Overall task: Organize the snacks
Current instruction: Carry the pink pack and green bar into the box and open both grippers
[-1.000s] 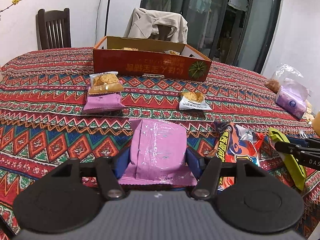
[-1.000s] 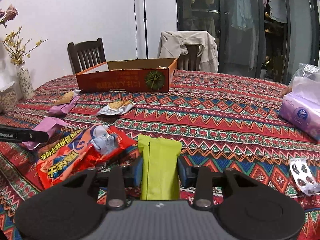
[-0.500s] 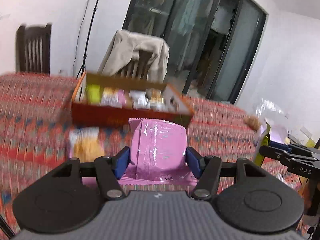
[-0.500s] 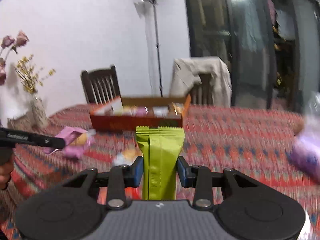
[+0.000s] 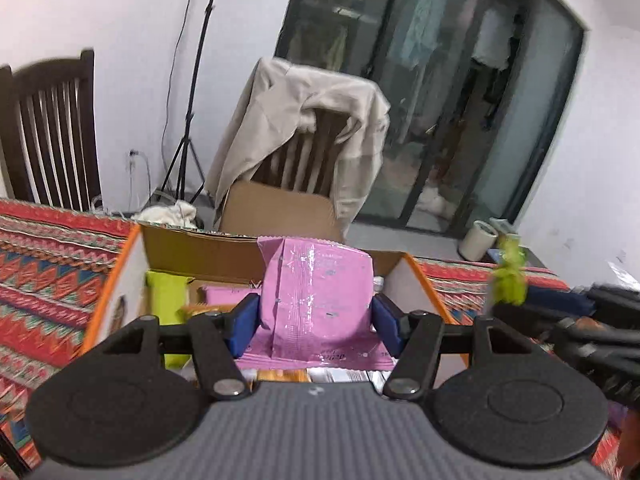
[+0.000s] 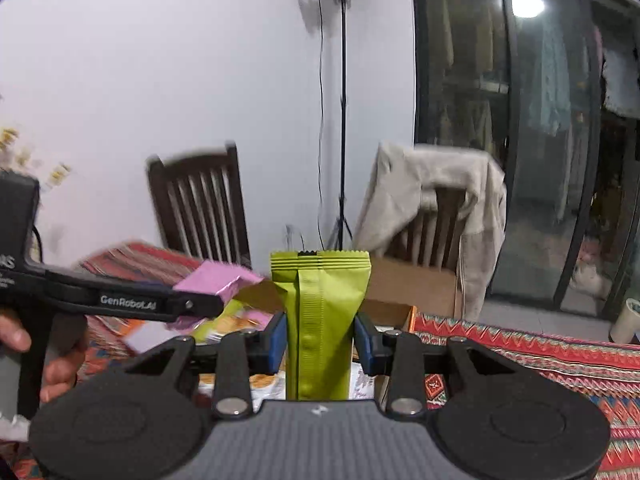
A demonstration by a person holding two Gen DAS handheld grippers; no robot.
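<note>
We are now holding both snacks above the cardboard box (image 5: 192, 248) instead of the tabletop, left gripper (image 5: 316, 320) clamping the pink packet (image 5: 320, 296), right gripper (image 6: 320, 340) clamping the green bar (image 6: 320, 320), ready for dropping.

A cardboard box (image 5: 200, 240) sat on the table (image 5: 48, 264), with packets (image 5: 164, 300) inside. Behind it stood a draped chair (image 5: 308, 128), another chair (image 5: 52, 128) to its left. A tripod stand (image 5: 188, 120) stood between them.
</note>
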